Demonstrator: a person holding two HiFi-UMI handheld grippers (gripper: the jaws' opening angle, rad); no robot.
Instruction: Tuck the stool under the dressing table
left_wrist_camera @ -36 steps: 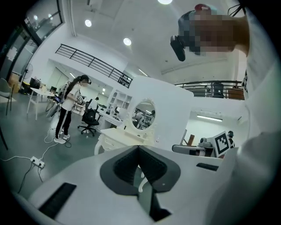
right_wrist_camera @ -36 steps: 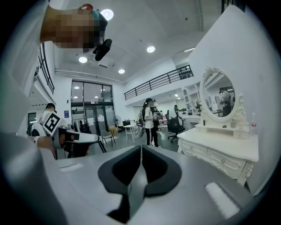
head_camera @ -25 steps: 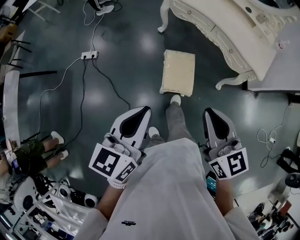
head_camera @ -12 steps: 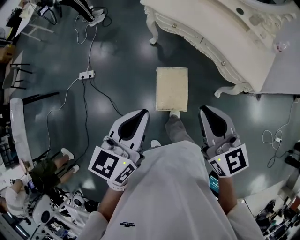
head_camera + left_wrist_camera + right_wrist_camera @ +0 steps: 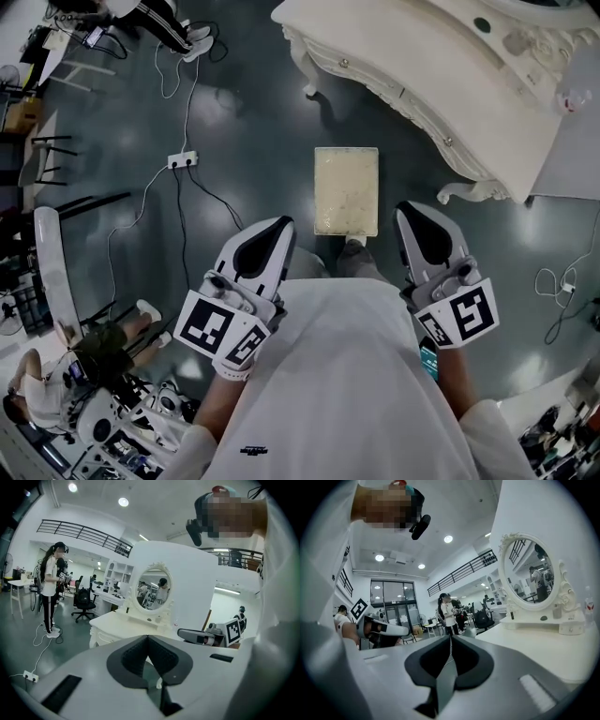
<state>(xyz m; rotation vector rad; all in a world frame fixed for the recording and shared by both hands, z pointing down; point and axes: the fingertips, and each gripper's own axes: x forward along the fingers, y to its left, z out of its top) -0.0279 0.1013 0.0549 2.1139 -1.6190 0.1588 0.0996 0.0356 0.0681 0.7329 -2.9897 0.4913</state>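
A cream cushioned stool stands on the dark floor just in front of the person's feet. The white dressing table lies beyond it, at the top right of the head view, its curved legs showing; its oval mirror shows in the left gripper view. My left gripper hangs to the stool's left, jaws shut and empty. On the stool's right is my right gripper, also shut with nothing held. Both are held above the floor, apart from the stool.
A power strip with cables lies on the floor at left. A person in dark trousers stands at far left by office chairs. Another person sits at bottom left among equipment. More cables lie at the right.
The person has walked forward: the stool and dressing table have come closer beneath the head view, and the stool now sits between the two grippers. Both grippers stayed shut.
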